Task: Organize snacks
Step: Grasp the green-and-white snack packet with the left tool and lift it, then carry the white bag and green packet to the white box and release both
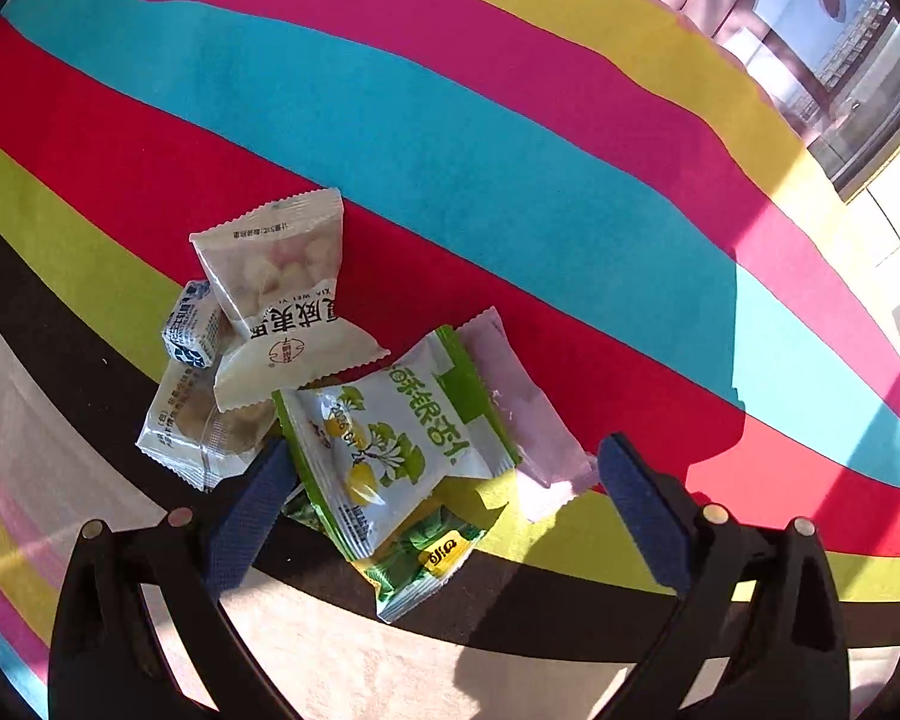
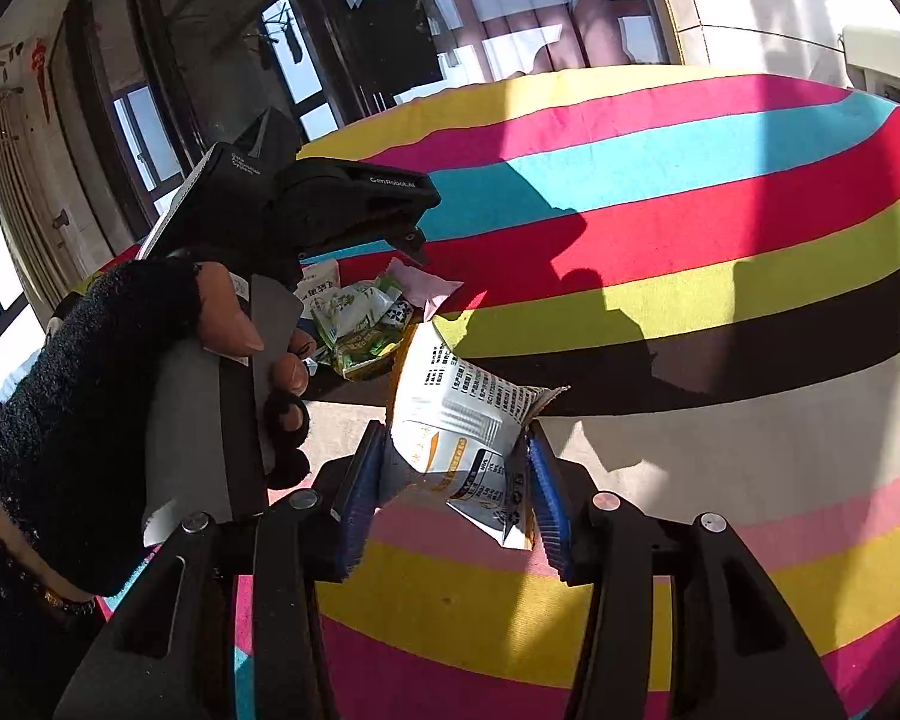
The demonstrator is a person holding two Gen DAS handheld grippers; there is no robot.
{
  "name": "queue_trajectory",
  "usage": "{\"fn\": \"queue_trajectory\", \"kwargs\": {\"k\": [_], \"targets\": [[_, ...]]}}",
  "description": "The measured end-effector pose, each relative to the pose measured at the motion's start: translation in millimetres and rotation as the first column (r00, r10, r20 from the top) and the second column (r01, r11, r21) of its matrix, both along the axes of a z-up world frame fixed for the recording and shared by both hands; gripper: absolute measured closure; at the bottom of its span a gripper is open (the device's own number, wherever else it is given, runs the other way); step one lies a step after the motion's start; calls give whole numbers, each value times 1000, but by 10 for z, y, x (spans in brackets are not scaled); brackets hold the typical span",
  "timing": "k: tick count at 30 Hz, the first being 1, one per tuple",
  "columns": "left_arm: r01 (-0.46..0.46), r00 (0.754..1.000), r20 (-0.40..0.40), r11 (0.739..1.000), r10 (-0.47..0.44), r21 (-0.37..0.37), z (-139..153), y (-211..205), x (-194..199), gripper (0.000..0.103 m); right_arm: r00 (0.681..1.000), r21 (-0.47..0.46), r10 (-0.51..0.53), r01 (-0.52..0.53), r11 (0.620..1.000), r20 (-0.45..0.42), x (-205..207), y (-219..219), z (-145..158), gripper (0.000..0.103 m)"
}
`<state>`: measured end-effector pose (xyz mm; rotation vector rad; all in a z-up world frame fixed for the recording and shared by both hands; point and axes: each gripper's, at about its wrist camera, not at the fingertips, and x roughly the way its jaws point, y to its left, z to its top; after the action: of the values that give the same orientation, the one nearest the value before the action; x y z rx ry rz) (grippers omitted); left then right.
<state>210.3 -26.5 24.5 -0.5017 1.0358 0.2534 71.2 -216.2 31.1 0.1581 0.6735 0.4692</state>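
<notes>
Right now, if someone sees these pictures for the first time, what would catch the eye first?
Probably the striped cloth in loud colours, filling both views. Next, the heap of snack packets lying between the open left gripper. Then the white-and-orange packet pinched in the right gripper, above the cloth.

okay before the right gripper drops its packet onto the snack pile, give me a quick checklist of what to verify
1. Right gripper grips the white and orange packet: ok, both pads pinch it.
2. Packet clear of the cloth: cannot tell.
3. Snack pile gathered: ok, the green ginkgo packet, pink packet and white packet overlap on the striped cloth.
4. Left gripper out of the way: not ok, its open fingers straddle the green ginkgo packet.
5. Left hand clear of the drop path: cannot tell.
</notes>
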Motion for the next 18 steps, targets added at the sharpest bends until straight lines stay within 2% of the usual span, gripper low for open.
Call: {"fn": "queue_trajectory", "kwargs": {"k": [1,3,4,7,8,9,11,16,18], "targets": [[-5,1000,-11,1000,5,-3,-19,-1,28,11,1000,4,-5,5,1000,-1,4,-12,-1,55],[5,999,-37,1000,-5,1,-84,-13,76,35,1000,6,-3,3,1000,-9,12,-18,-7,55],[31,999,-30,999,-31,-11,-108,-23,81,37,1000,5,-6,6,1000,-8,12,-22,-7,55],[91,996,16,996,-91,22,-73,-52,1,44,1000,9,-6,6,1000,-5,6,-33,-5,55],[109,993,40,993,-111,39,-46,-51,-54,52,1000,10,-5,5,1000,-5,5,-36,-5,55],[122,991,54,990,-126,66,-18,-40,-117,55,1000,10,-5,5,1000,-5,3,-34,-5,55],[155,984,78,985,-161,81,8,6,-243,55,1000,7,-4,4,1000,-5,3,-27,-7,55],[245,961,125,969,-247,29,5,212,-528,55,1000,2,-2,2,1000,-4,-11,-16,-8,55],[262,953,148,964,-266,46,39,292,-672,55,1000,7,-2,2,1000,-2,-19,-21,-2,55]]}}
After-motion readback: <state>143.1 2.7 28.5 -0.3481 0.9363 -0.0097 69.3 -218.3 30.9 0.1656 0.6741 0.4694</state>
